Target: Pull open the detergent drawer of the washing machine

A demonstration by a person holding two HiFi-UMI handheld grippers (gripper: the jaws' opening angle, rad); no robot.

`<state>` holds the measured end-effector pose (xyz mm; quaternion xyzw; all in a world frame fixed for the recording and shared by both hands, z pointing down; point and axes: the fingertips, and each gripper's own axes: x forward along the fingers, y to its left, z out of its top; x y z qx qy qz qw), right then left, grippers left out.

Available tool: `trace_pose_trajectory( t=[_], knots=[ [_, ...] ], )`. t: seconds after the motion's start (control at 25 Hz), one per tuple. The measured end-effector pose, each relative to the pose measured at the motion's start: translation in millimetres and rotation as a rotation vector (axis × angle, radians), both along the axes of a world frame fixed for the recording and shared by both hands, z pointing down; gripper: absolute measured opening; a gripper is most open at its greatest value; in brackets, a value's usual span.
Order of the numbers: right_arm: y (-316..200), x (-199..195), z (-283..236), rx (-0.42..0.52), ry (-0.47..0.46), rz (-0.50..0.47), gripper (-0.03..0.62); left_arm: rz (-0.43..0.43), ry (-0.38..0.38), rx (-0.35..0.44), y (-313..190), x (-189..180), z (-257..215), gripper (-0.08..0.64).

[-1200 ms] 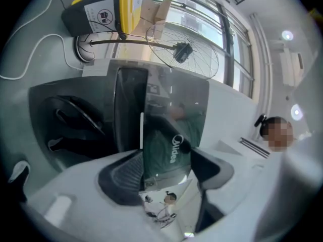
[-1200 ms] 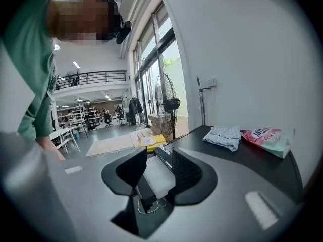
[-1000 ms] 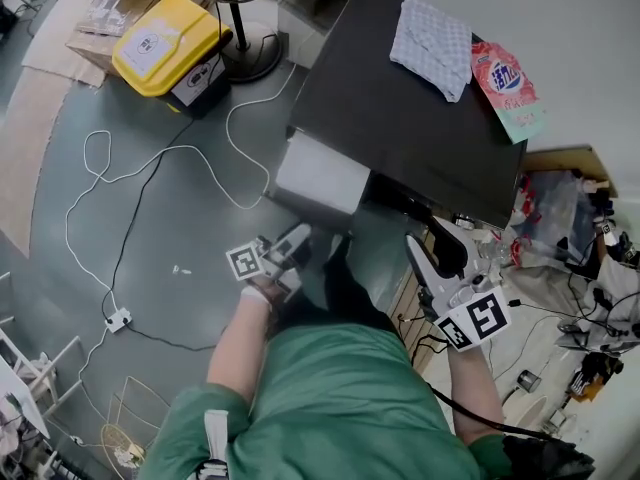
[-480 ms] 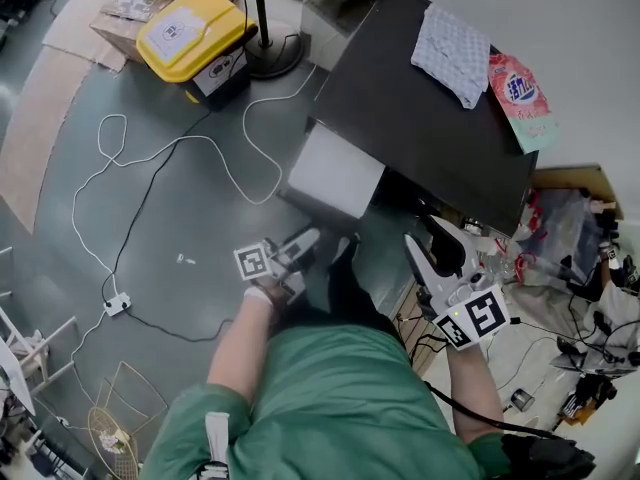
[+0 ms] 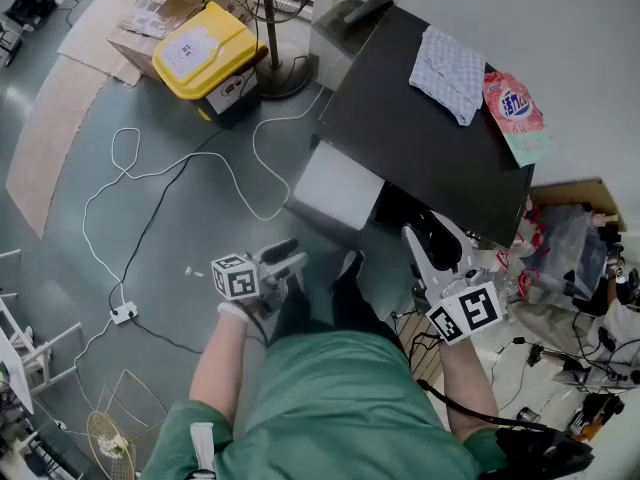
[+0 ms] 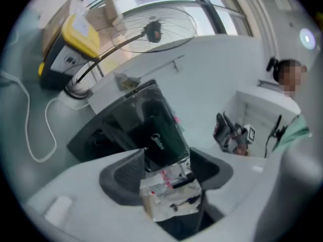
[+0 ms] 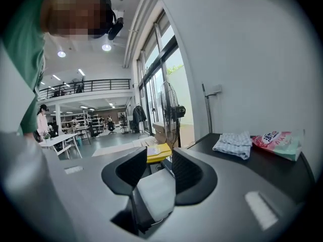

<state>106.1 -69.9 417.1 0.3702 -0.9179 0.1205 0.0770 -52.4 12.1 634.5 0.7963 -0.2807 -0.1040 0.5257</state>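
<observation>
The washing machine (image 5: 420,118) has a black top, and its white detergent drawer (image 5: 335,186) sticks out of the front. My left gripper (image 5: 292,258) is open and hangs below and left of the drawer, apart from it. In the left gripper view the drawer (image 6: 171,195) shows beyond the open left gripper (image 6: 166,158), with nothing held. My right gripper (image 5: 428,236) is open at the machine's front right corner. In the right gripper view the drawer (image 7: 156,190) lies past the parted jaws of the right gripper (image 7: 160,160).
A checked cloth (image 5: 447,60) and a pink detergent bag (image 5: 515,113) lie on the machine's top. A yellow-lidded box (image 5: 205,48) and a fan's base (image 5: 285,73) stand on the floor at its left. A white cable (image 5: 150,168) snakes over the grey floor. Clutter fills the right side (image 5: 560,238).
My left gripper has drawn back from the drawer's front toward the lower left and rolled; its marker cube now faces differently. The right gripper has stayed put.
</observation>
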Motion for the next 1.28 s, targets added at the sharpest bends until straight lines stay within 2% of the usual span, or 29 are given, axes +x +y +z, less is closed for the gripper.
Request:
trace_pose_trajectory(
  t=[0.08, 0.16, 0.24, 0.4, 0.48, 0.64, 0.84, 1.08, 1.28],
  knots=[
    [-9, 4, -7, 0.012, -0.017, 0.027, 0.155, 0.021, -0.155, 0.084, -4, -13, -25, 0.273],
    [-17, 6, -14, 0.026, -0.026, 0.043, 0.155, -0.002, -0.302, 0.173, -16, -30, -55, 0.264],
    [-21, 6, -23, 0.044, -0.022, 0.050, 0.155, -0.063, -0.451, 0.252, -33, -51, -88, 0.255],
    [-33, 8, -45, 0.077, -0.029, 0.078, 0.155, -0.228, -0.795, 0.412, -70, -86, -159, 0.261],
    [-40, 10, -57, 0.095, -0.036, 0.099, 0.155, -0.276, -0.900, 0.502, -84, -85, -198, 0.261],
    [-51, 12, -80, 0.139, -0.026, 0.129, 0.155, -0.350, -0.978, 0.650, -101, -68, -267, 0.259],
    [-60, 17, -119, 0.226, -0.039, 0.167, 0.155, -0.412, -1.055, 0.782, -112, -46, -327, 0.245],
    [-62, 16, -150, 0.301, -0.035, 0.123, 0.155, -0.456, -1.046, 0.845, -117, -28, -369, 0.241],
    [-72, 15, -160, 0.332, -0.048, 0.103, 0.150, -0.479, -1.053, 0.842, -125, -21, -380, 0.230]
  ],
)
